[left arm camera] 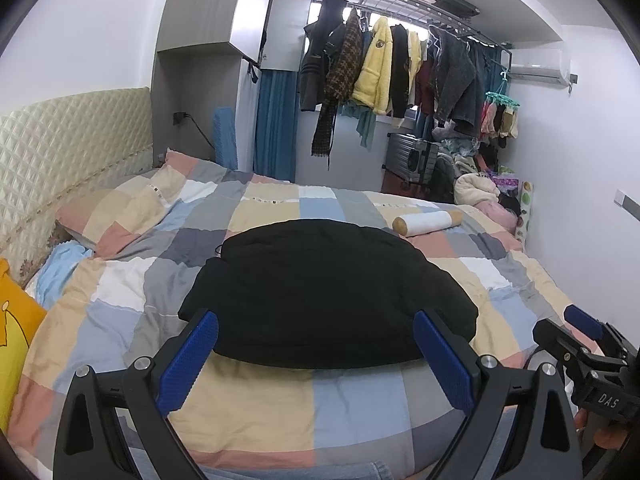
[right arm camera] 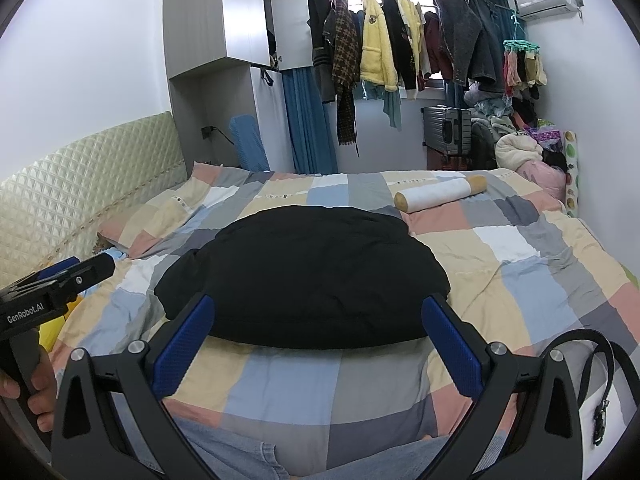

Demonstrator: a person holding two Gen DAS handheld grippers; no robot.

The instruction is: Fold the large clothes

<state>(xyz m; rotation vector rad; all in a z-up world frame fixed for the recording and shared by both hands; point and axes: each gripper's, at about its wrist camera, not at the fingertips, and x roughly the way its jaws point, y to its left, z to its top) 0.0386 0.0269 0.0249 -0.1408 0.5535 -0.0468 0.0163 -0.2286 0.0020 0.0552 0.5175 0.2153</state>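
Black garment (left arm camera: 328, 292) lies bundled mid-bed on checkered quilt (left arm camera: 352, 400). Left gripper (left arm camera: 316, 356) and right gripper (right arm camera: 318, 340) both spread apart, empty, just near of garment.

The bed (left arm camera: 120, 320) is bare near and beside the black coat (left arm camera: 328, 292); a roll (left arm camera: 428, 222) lies far right.

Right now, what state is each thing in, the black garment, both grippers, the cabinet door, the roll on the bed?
black garment: folded into a compact bundle, lying on the patchwork quilt, not held.
left gripper: open, fingers apart, empty.
right gripper: open, empty.
upper cabinet door: ajar.
white roll: rolled up, lying on its side beyond the garment.
hanging coats: hung on the rack.
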